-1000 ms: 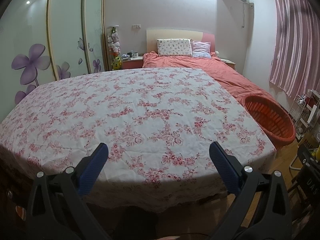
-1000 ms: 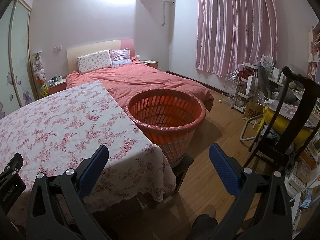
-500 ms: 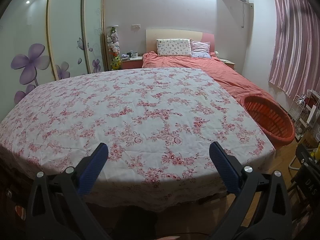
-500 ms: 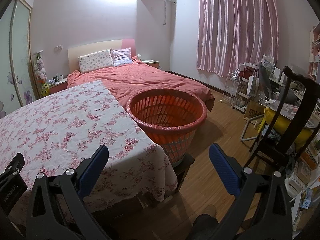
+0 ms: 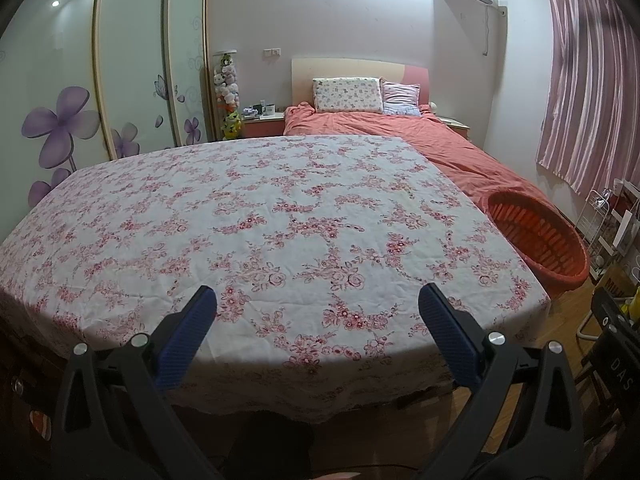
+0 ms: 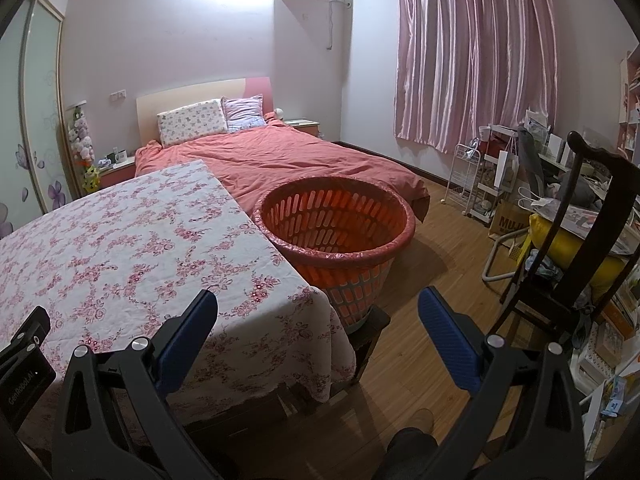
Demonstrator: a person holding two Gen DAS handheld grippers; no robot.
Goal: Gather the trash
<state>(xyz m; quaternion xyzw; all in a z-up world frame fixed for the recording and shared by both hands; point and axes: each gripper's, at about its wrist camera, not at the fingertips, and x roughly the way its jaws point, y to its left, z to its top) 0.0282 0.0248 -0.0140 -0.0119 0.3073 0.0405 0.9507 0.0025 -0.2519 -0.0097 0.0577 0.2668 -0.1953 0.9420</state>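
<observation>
A red slatted basket (image 6: 336, 224) lined with a pink bag stands on a low stool at the table's right end; it also shows in the left wrist view (image 5: 536, 236). No trash shows on the floral tablecloth (image 5: 280, 216). My left gripper (image 5: 318, 312) is open and empty over the table's near edge. My right gripper (image 6: 318, 312) is open and empty, over the table's right corner (image 6: 304, 304), with the basket just beyond it. Part of the left gripper (image 6: 24, 352) shows at the left edge of the right wrist view.
A bed with a red cover (image 6: 288, 160) lies behind the table and basket. A dark wooden chair (image 6: 576, 248) and cluttered shelves (image 6: 492, 176) stand on the right. Wood floor (image 6: 432, 288) lies between basket and chair. A wardrobe with purple flowers (image 5: 72, 120) is on the left.
Both views have shifted only slightly. The grippers stay open and empty.
</observation>
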